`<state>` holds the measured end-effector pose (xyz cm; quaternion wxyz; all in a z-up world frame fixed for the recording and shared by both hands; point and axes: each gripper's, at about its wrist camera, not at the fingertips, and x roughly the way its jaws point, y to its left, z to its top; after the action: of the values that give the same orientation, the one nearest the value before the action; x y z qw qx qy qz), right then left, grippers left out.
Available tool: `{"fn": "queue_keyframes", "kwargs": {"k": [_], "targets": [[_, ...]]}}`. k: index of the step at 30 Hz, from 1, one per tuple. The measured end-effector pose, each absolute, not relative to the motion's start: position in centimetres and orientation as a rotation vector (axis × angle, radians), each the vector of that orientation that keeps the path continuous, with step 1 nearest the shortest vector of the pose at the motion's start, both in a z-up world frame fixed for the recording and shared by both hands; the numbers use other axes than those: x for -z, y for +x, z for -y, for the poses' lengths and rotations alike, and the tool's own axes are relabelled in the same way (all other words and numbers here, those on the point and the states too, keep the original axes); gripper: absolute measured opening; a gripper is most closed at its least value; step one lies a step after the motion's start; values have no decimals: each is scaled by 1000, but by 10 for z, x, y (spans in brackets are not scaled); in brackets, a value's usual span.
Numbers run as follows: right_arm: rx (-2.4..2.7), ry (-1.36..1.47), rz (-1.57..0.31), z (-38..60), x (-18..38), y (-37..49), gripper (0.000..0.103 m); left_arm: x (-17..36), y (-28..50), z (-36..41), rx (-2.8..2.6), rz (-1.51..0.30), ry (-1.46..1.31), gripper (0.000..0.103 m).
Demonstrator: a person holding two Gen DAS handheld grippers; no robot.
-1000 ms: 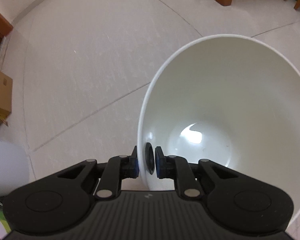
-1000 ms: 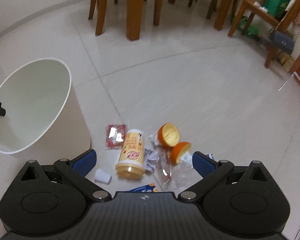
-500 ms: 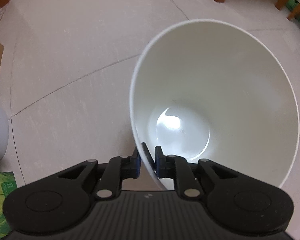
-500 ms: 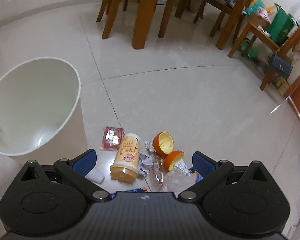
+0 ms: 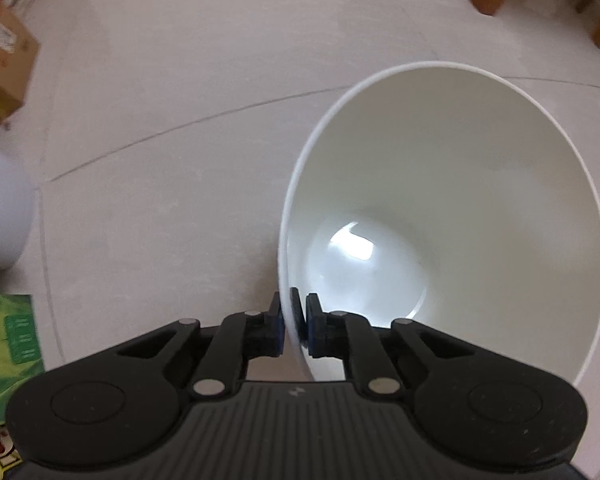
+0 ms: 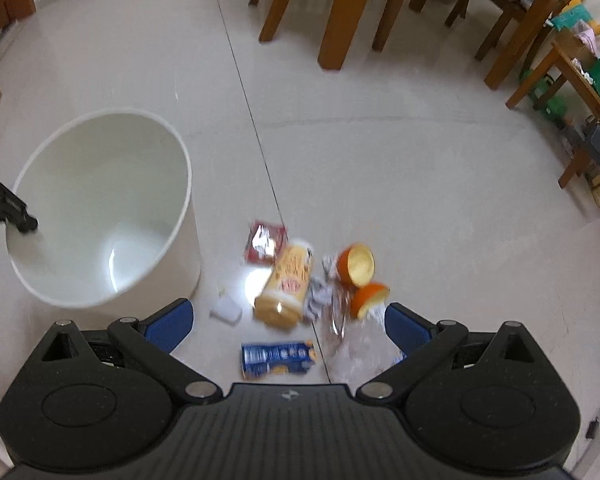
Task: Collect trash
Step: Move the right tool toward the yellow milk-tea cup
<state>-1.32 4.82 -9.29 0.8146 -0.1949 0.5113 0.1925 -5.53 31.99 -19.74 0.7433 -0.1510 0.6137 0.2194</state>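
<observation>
With the left gripper (image 5: 293, 322) clamped on the white bin (image 5: 480, 184) rim, lower the wide-open right gripper (image 6: 287, 320) squarely over the yellow cup (image 6: 286, 280) at its 12 o'clock.

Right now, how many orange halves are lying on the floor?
2. One orange half lies with its hollow cut side showing, right of the yellow tub; the second orange half lies touching it, nearer the camera. More could be hidden under the clear plastic.
</observation>
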Motion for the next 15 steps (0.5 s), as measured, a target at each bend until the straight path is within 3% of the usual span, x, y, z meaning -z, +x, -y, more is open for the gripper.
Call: {"fn": "queue_keyframes", "kwargs": {"k": [6, 15], "targets": [[-530, -336, -1076, -13, 109, 6, 103, 188, -39, -297, -514, -1346, -251, 9], [-508, -391, -1180, 1, 232, 33, 103, 178, -30, -291, -370, -1279, -132, 9]]}}
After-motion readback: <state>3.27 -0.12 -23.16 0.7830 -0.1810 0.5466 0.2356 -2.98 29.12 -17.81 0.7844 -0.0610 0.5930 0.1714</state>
